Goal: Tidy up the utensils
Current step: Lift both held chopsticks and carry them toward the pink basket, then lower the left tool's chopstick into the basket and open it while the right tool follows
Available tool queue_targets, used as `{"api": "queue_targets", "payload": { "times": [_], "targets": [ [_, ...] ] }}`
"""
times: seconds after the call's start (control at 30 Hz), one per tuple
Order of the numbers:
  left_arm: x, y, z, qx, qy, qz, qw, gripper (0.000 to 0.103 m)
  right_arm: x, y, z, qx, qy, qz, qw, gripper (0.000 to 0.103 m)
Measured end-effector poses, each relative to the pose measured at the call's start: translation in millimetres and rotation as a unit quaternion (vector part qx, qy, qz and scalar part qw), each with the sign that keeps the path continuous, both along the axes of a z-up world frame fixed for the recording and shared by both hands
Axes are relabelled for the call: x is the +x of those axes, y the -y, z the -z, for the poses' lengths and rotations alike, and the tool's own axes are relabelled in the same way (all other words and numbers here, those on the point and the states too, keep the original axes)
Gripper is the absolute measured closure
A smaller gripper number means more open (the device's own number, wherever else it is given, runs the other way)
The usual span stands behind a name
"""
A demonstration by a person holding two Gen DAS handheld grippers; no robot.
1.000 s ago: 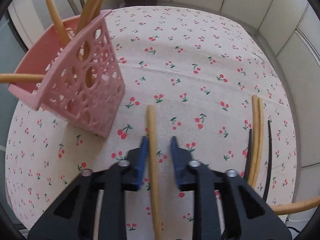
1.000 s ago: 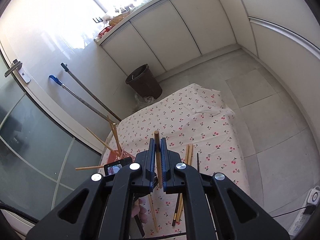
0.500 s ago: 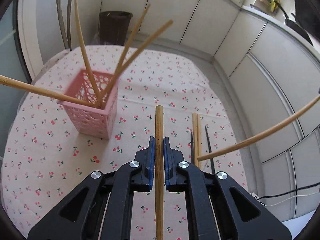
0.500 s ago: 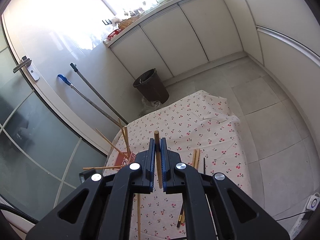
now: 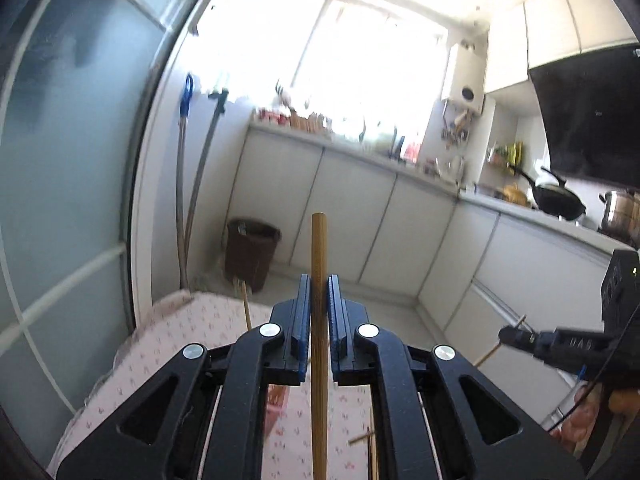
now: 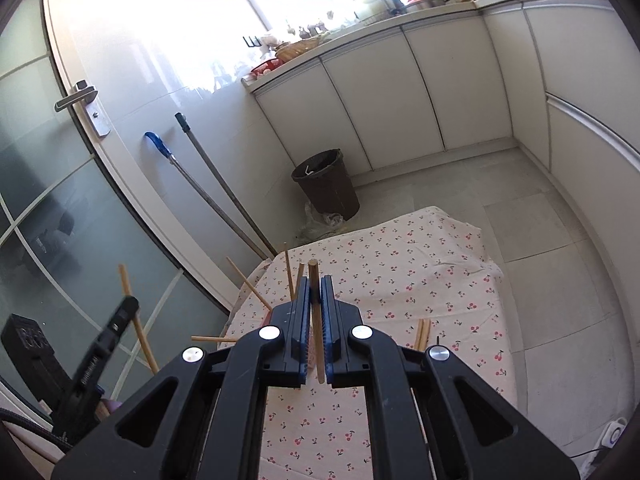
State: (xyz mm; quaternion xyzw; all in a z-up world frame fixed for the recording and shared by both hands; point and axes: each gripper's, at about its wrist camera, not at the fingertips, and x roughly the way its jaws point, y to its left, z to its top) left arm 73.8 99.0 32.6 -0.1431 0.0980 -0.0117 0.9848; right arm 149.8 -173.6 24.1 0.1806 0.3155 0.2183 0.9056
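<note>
My left gripper [image 5: 319, 280] is shut on a wooden chopstick [image 5: 319, 344] and holds it high above the cherry-print table [image 5: 168, 340], pointing up at the kitchen. My right gripper [image 6: 315, 282] is shut on another wooden chopstick [image 6: 315, 312], also well above the table [image 6: 420, 264]. The pink basket [image 5: 276, 404] shows only as a sliver under the left fingers; several chopsticks [image 6: 248, 284] stick out of it in the right wrist view. Loose chopsticks [image 6: 422, 332] lie on the cloth right of the right gripper.
A brown waste bin [image 6: 326, 188] stands on the floor behind the table. Two mop handles [image 6: 216, 200] lean on the wall by a glass door [image 6: 48, 216]. White cabinets [image 6: 420, 92] line the back. The left gripper [image 6: 108, 344] shows at the left edge of the right wrist view.
My left gripper closed on the chopstick lying on the cloth, lifted it and tilted upward, so the table dropped out of view. My right gripper kept its chopstick and tilted up slightly.
</note>
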Motion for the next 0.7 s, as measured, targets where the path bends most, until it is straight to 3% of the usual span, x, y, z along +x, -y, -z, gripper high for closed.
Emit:
{"api": "queue_targets", "payload": {
  "times": [0.07,0.13,0.2,0.27,0.33,0.43,0.53,0.57,0.6,0.7],
  "targets": [
    [8.1,-1.5,-10.4,0.002,0.024,-0.011,0.9996,0.096,2.3,-10.9,-5.2,-0.001,0.002,-0.012,1.000,0.097],
    [24.0,-1.3,-13.3,0.006,0.017,-0.002,0.9998,0.096,4.8,-20.0,-9.6,-0.005,0.006,-0.020,1.000,0.097],
    [42.8,-7.4,-6.7,-0.022,-0.022,0.034,0.9989,0.096,7.9,-25.7,-12.1,-0.007,0.009,-0.027,1.000,0.097],
    [58.6,-13.9,12.1,-0.068,-0.085,0.082,0.9907,0.096,10.6,-28.0,-11.0,-0.004,0.011,-0.033,0.999,0.097],
    [80.4,-5.4,39.5,-0.055,-0.201,0.121,0.9706,0.096,14.3,-26.9,-5.7,-0.001,0.004,-0.034,0.999,0.097],
    [101.0,5.2,94.6,-0.040,-0.325,0.145,0.9336,0.096,21.5,-21.7,3.7,0.001,-0.012,-0.026,1.000,0.097],
    [107.0,12.3,138.5,-0.032,-0.386,0.144,0.9105,0.096,26.1,-9.6,13.4,0.009,-0.029,-0.015,0.999,0.097],
    [104.9,12.7,142.2,-0.038,-0.384,0.145,0.9112,0.096,27.0,-6.8,15.9,0.010,-0.034,-0.014,0.999,0.097],
    [100.8,13.8,140.8,-0.041,-0.368,0.145,0.9174,0.096,27.4,-4.0,18.3,0.008,-0.037,-0.012,0.999,0.097],
    [87.7,17.4,120.8,-0.012,-0.298,0.150,0.9428,0.096,28.8,4.2,24.5,0.005,-0.044,-0.002,0.999,0.097]
  ]
}}
